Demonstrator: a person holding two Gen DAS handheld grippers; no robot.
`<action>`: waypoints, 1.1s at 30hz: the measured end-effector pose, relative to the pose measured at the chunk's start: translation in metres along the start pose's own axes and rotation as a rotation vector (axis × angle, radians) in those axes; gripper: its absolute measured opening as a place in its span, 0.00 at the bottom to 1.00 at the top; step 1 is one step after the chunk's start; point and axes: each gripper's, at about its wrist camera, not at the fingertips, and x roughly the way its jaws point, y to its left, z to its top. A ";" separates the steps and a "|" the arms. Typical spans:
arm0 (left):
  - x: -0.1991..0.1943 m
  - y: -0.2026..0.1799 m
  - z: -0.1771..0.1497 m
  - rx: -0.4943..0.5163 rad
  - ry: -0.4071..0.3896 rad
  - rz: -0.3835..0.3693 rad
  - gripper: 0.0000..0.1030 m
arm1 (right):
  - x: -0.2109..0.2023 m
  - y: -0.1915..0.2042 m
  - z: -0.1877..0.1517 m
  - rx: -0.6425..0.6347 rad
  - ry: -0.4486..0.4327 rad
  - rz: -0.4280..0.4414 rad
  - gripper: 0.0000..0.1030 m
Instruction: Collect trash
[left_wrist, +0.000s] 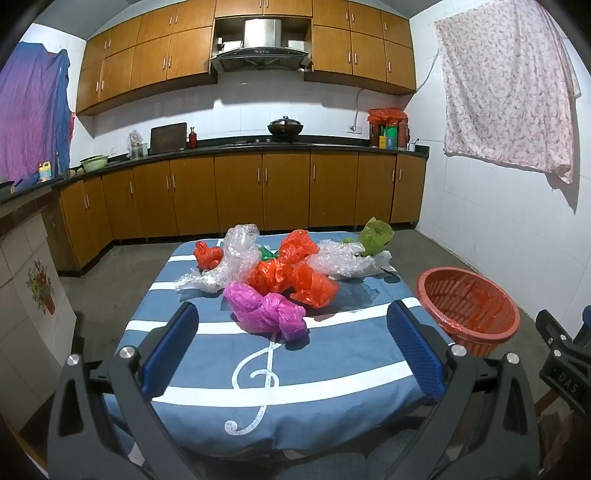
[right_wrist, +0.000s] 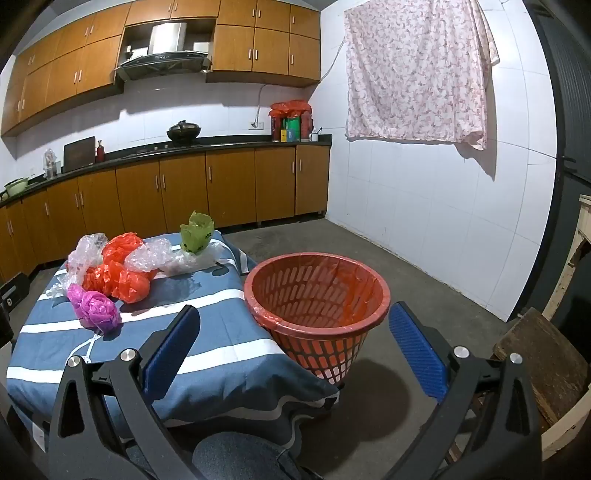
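Left fingers (left_wrist: 173, 350) spread wide, pink bag (left_wrist: 267, 314) beyond between them, untouched

The tablecloth (left_wrist: 207, 373) is blue with white stripes and a white treble clef. On it lie a pink bag (left_wrist: 267, 314), orange bags (left_wrist: 295, 273) behind the pink one, clear plastic wrap (left_wrist: 236, 258) and a green bag (left_wrist: 376, 234) at the cloth's far corner. Beside the cloth stands a red slotted basket (right_wrist: 317, 291). Both grippers' pads (left_wrist: 170, 350) are blue on black arms.
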 end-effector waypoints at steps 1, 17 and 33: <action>0.000 0.000 0.000 0.000 0.000 0.000 0.96 | 0.000 0.000 0.000 -0.002 -0.006 -0.001 0.98; 0.000 0.000 0.000 -0.002 0.001 0.000 0.96 | -0.001 -0.002 0.000 -0.001 -0.002 -0.001 0.98; 0.000 0.000 0.000 -0.003 0.002 -0.001 0.96 | -0.001 -0.002 0.001 0.000 -0.002 -0.001 0.98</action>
